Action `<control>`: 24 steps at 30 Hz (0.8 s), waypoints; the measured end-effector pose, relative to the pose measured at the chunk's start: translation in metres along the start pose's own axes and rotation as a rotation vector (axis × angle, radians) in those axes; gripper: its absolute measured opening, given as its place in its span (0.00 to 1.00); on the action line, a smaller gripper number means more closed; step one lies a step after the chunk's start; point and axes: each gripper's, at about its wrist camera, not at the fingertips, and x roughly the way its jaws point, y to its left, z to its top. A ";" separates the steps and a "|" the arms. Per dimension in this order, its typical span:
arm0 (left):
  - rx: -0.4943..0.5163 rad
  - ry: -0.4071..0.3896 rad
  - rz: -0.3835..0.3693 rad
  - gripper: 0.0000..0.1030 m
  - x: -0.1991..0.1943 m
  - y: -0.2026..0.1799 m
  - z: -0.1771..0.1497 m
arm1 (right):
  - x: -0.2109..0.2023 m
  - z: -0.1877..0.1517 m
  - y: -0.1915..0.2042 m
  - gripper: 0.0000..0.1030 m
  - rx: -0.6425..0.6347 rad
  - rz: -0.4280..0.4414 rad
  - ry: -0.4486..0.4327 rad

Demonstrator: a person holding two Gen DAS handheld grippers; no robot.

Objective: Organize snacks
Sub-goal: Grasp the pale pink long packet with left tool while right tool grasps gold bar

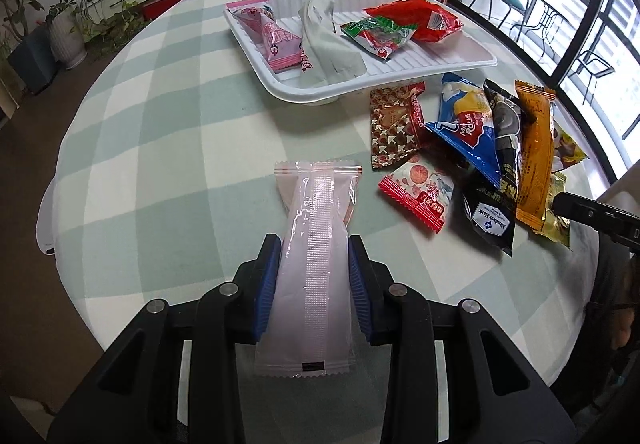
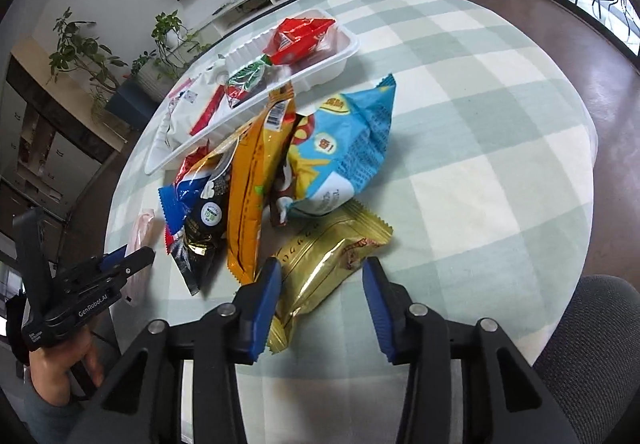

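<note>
- Left gripper (image 1: 313, 276): jaws closed on the pale pink packet (image 1: 310, 244), long axis running toward 12 o'clock.
- White tray (image 1: 440, 62) lies ahead at 12 to 1 o'clock across the worktop (image 1: 180, 132).
- Right gripper (image 2: 322, 296): jaws part-open astride the gold packet (image 2: 320, 272); right pad clear.

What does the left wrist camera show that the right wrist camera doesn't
Only the left wrist view shows the left gripper clamped on the pale pink packet, plus the brown star-patterned packet.

Only the right wrist view shows the right gripper around the gold packet with its right pad clear, and the light blue bag.

Both show the white tray, the red packet in it, and the orange packet.
</note>
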 end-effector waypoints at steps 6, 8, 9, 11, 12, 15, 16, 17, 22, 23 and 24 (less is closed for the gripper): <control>0.009 -0.008 0.002 0.31 -0.001 0.000 -0.002 | 0.013 0.005 0.021 0.61 -0.106 -0.077 -0.010; 0.018 -0.009 0.009 0.31 -0.001 -0.002 -0.003 | 0.018 0.003 0.027 0.61 -0.167 -0.108 -0.031; 0.020 -0.010 0.010 0.31 -0.001 -0.002 -0.003 | 0.019 0.001 0.030 0.61 -0.194 -0.123 -0.037; 0.018 -0.011 0.003 0.31 -0.002 -0.002 -0.003 | 0.020 -0.002 0.033 0.58 -0.252 -0.152 -0.046; 0.016 -0.012 -0.002 0.31 -0.002 -0.001 -0.004 | 0.019 -0.003 0.032 0.55 -0.266 -0.158 -0.048; 0.018 -0.014 -0.007 0.31 -0.003 -0.001 -0.005 | 0.015 -0.003 0.027 0.37 -0.288 -0.189 -0.043; 0.019 -0.014 -0.008 0.31 -0.003 -0.001 -0.005 | 0.014 -0.002 0.024 0.34 -0.284 -0.187 -0.040; 0.019 -0.015 -0.009 0.31 -0.003 -0.001 -0.006 | 0.012 -0.002 0.021 0.34 -0.283 -0.186 -0.037; 0.024 -0.020 -0.004 0.31 -0.003 -0.002 -0.006 | 0.012 -0.002 0.020 0.34 -0.301 -0.194 -0.034; 0.024 -0.022 -0.004 0.31 -0.003 -0.002 -0.007 | 0.013 -0.002 0.021 0.34 -0.305 -0.194 -0.035; 0.022 -0.023 -0.007 0.31 -0.004 -0.002 -0.007 | 0.013 -0.002 0.021 0.35 -0.312 -0.195 -0.035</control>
